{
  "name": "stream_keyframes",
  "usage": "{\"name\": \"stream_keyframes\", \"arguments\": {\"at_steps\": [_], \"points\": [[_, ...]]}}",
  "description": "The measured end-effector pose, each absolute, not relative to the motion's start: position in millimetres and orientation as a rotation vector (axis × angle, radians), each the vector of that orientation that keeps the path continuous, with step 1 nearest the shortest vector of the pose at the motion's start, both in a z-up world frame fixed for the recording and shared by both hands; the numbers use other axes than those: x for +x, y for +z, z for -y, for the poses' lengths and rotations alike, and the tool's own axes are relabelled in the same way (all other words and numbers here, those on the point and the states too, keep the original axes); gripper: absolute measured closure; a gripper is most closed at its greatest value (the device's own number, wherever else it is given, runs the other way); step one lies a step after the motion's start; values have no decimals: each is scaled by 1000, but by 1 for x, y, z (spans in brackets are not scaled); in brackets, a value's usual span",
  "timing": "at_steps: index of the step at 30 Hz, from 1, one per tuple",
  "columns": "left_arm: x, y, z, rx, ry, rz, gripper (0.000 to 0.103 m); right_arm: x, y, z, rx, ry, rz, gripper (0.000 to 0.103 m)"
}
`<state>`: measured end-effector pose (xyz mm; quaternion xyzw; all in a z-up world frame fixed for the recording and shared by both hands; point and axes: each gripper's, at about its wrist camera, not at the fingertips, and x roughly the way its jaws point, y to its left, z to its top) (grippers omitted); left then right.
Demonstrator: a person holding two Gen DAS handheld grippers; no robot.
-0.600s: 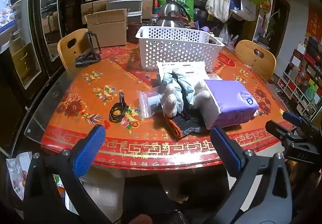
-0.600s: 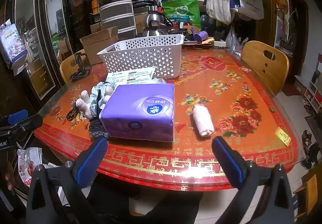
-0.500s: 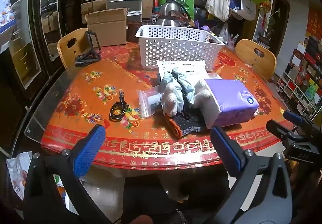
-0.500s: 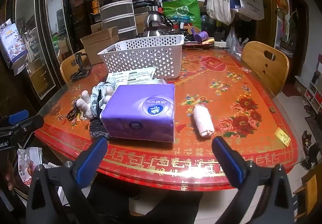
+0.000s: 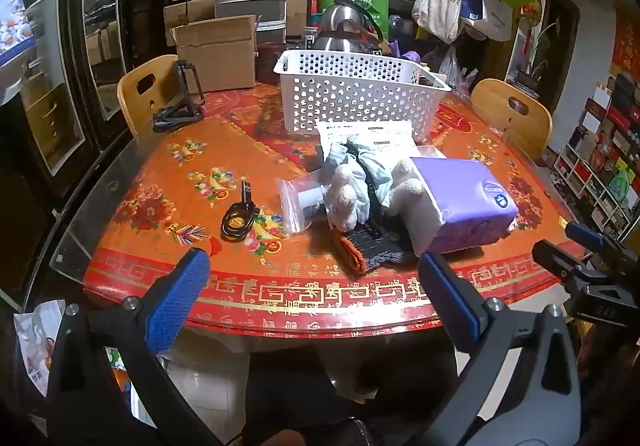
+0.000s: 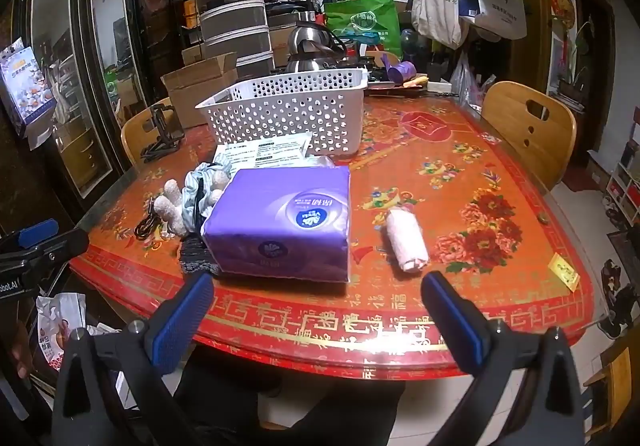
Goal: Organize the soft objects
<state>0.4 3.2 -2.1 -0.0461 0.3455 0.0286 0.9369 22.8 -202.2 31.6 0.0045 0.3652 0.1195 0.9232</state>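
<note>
I hold both grippers just off the near edge of the tabletop (image 6: 460,165), the left gripper (image 5: 316,294) and the right gripper (image 6: 316,318) each with fingers spread wide and holding nothing. I count one purple tissue pack (image 6: 280,221) lying flat, one plush toy (image 5: 352,189) wrapped in light blue cloth touching its left side, one dark knitted piece (image 5: 372,250) under them, one rolled pink towel (image 6: 406,242) apart to the right, and one white basket (image 6: 288,113) behind.
</note>
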Motion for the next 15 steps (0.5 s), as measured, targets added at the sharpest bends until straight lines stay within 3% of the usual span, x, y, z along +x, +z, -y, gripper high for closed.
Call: {"name": "stream_keyframes", "arguments": {"at_steps": [15], "points": [[1,-2,-4,-96,60,-706,0,23,31,202,14,251,-753,0]]}}
